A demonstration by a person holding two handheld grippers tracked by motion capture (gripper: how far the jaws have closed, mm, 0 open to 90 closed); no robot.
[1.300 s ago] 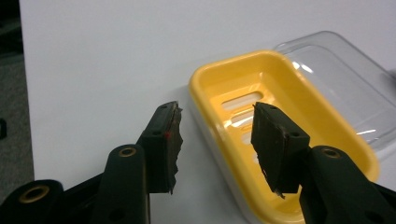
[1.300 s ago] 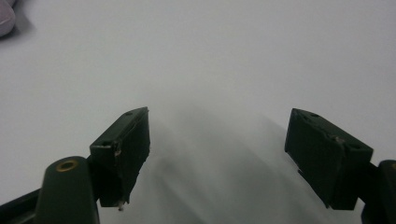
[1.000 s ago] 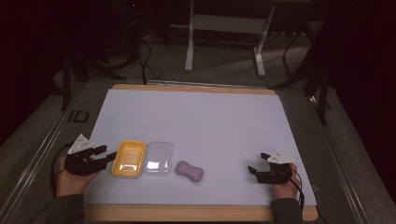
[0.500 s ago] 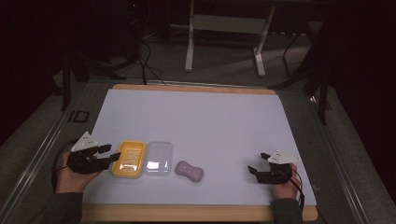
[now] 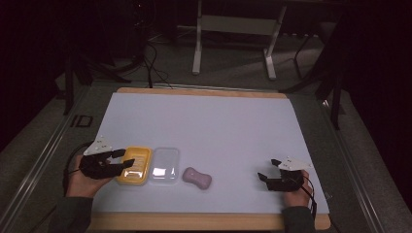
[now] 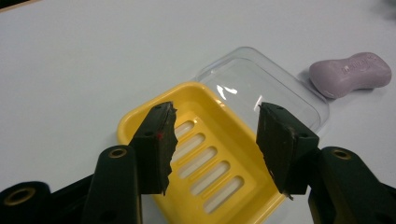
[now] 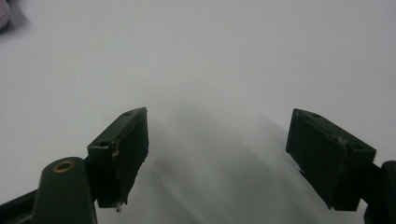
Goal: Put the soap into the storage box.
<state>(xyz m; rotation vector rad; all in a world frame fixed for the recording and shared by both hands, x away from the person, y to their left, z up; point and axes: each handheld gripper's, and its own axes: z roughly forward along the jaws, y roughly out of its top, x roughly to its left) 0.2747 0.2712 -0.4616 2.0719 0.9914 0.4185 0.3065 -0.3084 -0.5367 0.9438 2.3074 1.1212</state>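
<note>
So my left gripper (image 5: 127, 159) is sitting at the near-left corner of the table (image 5: 218, 121), jaws parted and just been opening, hovering over the left end of the yellow soap dish (image 6: 201, 154). Nothing is clamped; the slotted tray just shows between the jaws in the left gripper view. The clear lid (image 6: 266, 93) lies right against the dish's far side, and the purple soap bar (image 6: 350, 73) sits just beyond that, not touching. My right gripper (image 5: 268, 171) rests well off to the right, jaws wide apart over bare white tabletop.
</note>
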